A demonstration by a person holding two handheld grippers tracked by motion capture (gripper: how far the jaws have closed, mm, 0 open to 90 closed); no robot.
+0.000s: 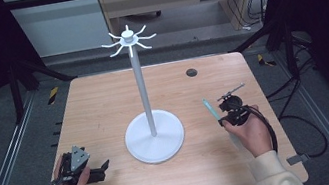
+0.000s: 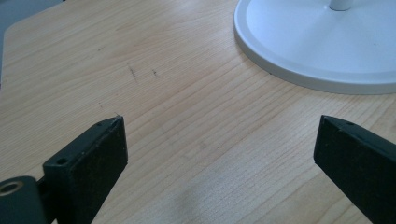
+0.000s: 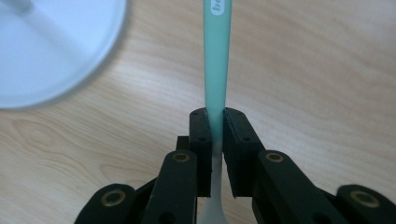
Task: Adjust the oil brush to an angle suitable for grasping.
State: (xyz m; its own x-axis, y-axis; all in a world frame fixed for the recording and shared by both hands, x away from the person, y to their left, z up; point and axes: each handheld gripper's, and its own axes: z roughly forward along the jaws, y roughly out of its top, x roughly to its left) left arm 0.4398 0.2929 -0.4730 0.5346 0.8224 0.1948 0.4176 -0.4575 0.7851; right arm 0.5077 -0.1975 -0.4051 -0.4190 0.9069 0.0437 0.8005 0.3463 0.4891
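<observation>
The right gripper (image 3: 215,122) has its jaws clamped on the handle of a mint-green toothbrush (image 3: 216,60), which juts forward above the wooden table (image 1: 103,102), to the right of the white rack stand (image 1: 154,136). The stand's round base and hooked top carry nothing. The left gripper (image 2: 219,154) rests near the base with jaws spread wide, holding nothing.

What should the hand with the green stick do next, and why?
Probably lift it higher and carry it toward the white stand. The right hand-held gripper is shut on the green stick, which points away over the table, and the stand's hooks sit far above it. The left hand-held gripper is open with nothing between its jaws.
</observation>
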